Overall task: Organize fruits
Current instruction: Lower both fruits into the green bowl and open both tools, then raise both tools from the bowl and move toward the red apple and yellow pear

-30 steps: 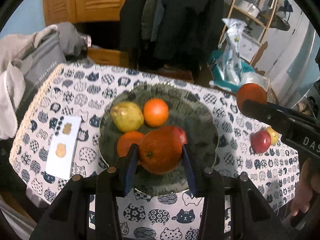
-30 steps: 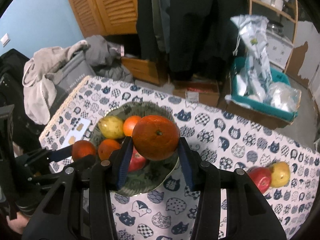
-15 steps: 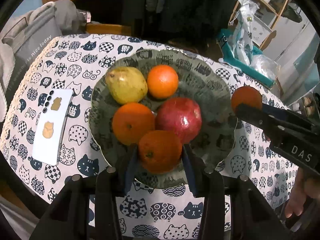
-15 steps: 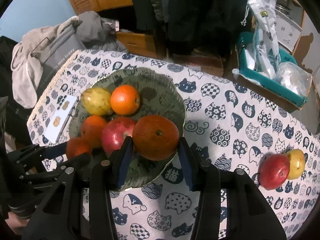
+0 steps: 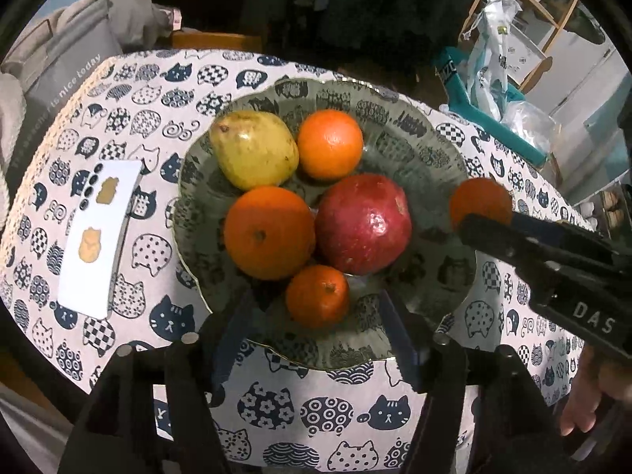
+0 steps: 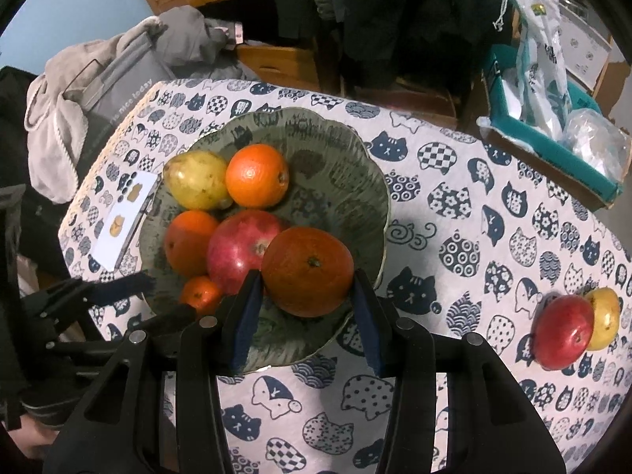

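Crowding the plate (image 5: 430, 150), pomegranate (image 5: 363, 223) and oranges (image 5: 268, 233) flank the right gripper's (image 6: 306, 296) orange (image 6: 308, 270).

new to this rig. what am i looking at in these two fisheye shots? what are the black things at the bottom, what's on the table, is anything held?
No robot arm here: a person carries a hand-held gripper in each hand, each with a camera looking along its two fingers. The black parts at the bottom of each shot are that gripper's own fingers.

Left-wrist view: the left hand-held gripper is opening its jaws, and its pads stand clear of the small orange lying in the green plate.

Right-wrist view: the right hand-held gripper is shut on a large dark orange over the plate's near edge.

The plate also holds a pear, two more oranges and a red pomegranate. On the cat-print tablecloth, a red apple and a yellow one lie apart from the plate, and a white card lies beside it.
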